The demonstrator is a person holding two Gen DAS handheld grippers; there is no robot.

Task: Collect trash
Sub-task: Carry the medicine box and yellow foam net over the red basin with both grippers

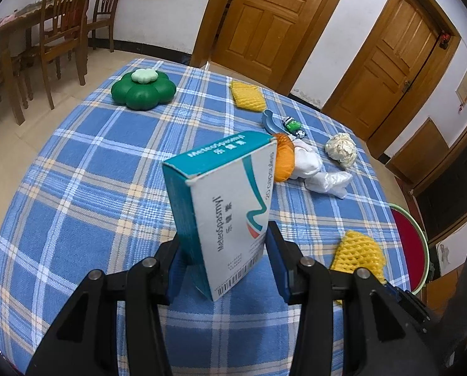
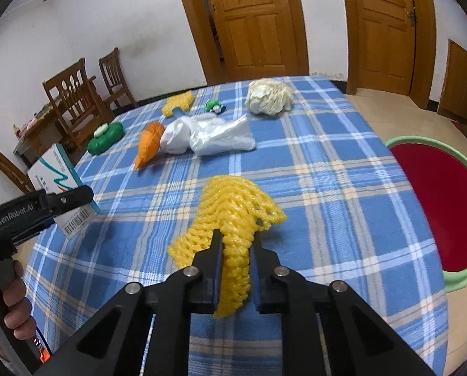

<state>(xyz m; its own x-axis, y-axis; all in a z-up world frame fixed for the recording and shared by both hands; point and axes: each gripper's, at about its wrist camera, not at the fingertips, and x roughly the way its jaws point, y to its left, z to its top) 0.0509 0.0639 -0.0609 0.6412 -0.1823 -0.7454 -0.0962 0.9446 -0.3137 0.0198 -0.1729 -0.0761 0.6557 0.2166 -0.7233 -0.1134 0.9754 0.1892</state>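
**Holding two pieces of trash above the table**

Gripping a medicine box (image 1: 221, 206) in the left gripper (image 1: 222, 263), jaws closed on its lower end, box lifted and tilted over the checked tablecloth (image 1: 76, 219). Pinching a yellow foam net (image 2: 230, 228) in the right gripper (image 2: 236, 269), jaws nearly closed, soft mesh squeezed between them, far end apparently touching the cloth. Waiting beside the table edge, lower down: a red basin (image 2: 434, 200) with green rim, probably the place for the trash.

Remaining on the table: orange net (image 2: 149, 144), white plastic bag (image 2: 214, 138), crumpled paper ball (image 2: 269, 97), second yellow net (image 2: 178, 101). Also a green flower-shaped case (image 1: 142, 91) and a small toy (image 1: 293, 125), likely not trash.

Possible trouble: box held only at one end, so able to pivot or slip out during a fast swing. Foam net springy and light, so able to slide free from a weak pinch, or to miss the basin if released too early.
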